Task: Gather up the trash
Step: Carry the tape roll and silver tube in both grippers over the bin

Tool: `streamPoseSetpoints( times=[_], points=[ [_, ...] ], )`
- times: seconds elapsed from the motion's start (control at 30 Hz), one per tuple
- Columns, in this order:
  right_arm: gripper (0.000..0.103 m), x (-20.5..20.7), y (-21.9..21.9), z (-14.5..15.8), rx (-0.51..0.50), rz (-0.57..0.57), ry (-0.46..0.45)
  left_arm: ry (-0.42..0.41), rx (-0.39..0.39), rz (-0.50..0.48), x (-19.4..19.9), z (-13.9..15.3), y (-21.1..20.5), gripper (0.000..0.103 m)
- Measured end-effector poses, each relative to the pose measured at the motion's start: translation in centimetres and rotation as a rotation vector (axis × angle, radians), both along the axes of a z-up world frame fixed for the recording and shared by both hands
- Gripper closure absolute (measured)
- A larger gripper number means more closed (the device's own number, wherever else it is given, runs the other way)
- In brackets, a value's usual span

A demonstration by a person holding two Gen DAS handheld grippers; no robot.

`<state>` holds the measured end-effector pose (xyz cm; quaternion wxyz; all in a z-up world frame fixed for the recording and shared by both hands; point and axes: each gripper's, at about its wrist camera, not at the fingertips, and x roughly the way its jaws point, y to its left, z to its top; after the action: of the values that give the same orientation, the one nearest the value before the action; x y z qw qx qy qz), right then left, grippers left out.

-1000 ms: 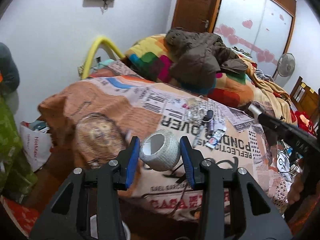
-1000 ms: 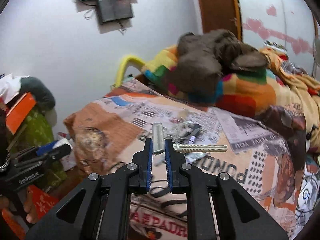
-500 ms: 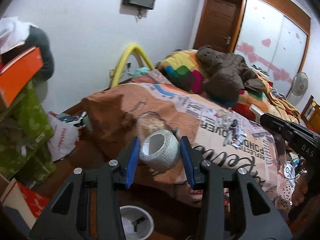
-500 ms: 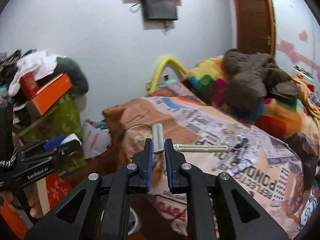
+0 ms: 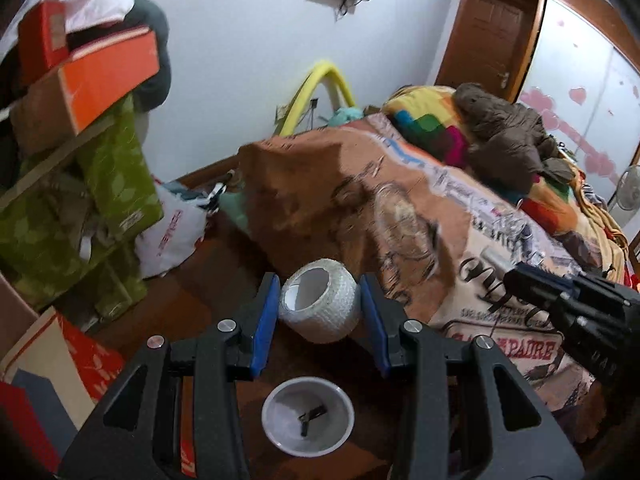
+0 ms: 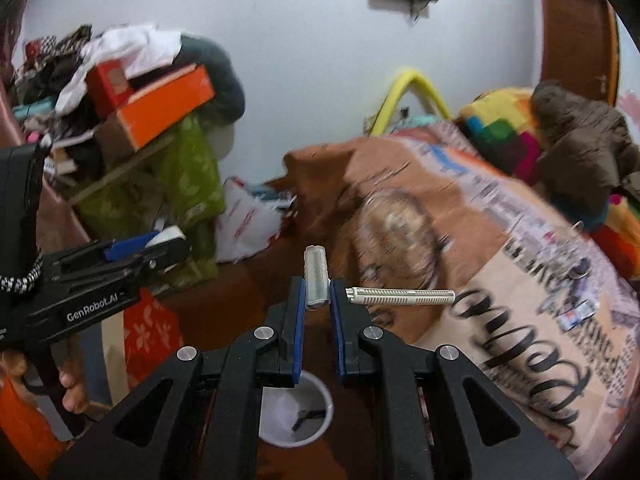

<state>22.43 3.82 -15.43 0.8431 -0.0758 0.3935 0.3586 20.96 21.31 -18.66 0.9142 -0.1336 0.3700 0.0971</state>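
My left gripper (image 5: 320,300) is shut on a white tape roll (image 5: 320,300), held in the air past the bed's end. Below it on the brown floor stands a white bin (image 5: 308,416) with a small dark scrap inside. My right gripper (image 6: 317,292) is shut on a disposable razor (image 6: 316,276); its silver head sticks up between the blue pads and its white ribbed handle (image 6: 400,296) points right. The same white bin (image 6: 296,412) shows under the right gripper's body. The right gripper (image 5: 516,276) also shows at the right of the left wrist view, and the left gripper (image 6: 160,244) at the left of the right wrist view.
A bed with a printed orange cover (image 5: 440,220) fills the right side, with small litter (image 6: 576,312) lying on it. Stacked boxes and green bags (image 5: 80,160) stand at left, a white plastic bag (image 5: 176,236) on the floor beside them. A person's hand (image 6: 72,392) grips the left tool.
Both grippers have swung left and a little down, off the bed and over the floor, each keeping its hold. The white bin has come into view beneath them.
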Motion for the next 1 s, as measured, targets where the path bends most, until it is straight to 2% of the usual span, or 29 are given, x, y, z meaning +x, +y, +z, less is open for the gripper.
streamPoseSetpoints(
  times=[0.2, 0.5, 0.9, 1.0],
  points=[
    [0.092, -0.8, 2.7, -3.7, -0.046, 0.052, 0.098, 0.064, -0.033, 0.018, -0.8, -3.4, 1.3, 0.062],
    [0.092, -1.1, 6.4, -11.7, -0.173, 0.107, 0.253, 0.172, -0.112, 0.072, -1.9, -9.3, 3.4, 0.062],
    [0.092, -0.6, 8.3, -23.2, -0.258, 0.124, 0.602, 0.359, -0.199, 0.122, -1.9, -18.8, 4.6, 0.062],
    [0.092, -0.5, 8.3, -25.8, -0.321, 0.127, 0.649, 0.411, -0.221, 0.127, -1.6, -21.3, 4.5, 0.062]
  ],
)
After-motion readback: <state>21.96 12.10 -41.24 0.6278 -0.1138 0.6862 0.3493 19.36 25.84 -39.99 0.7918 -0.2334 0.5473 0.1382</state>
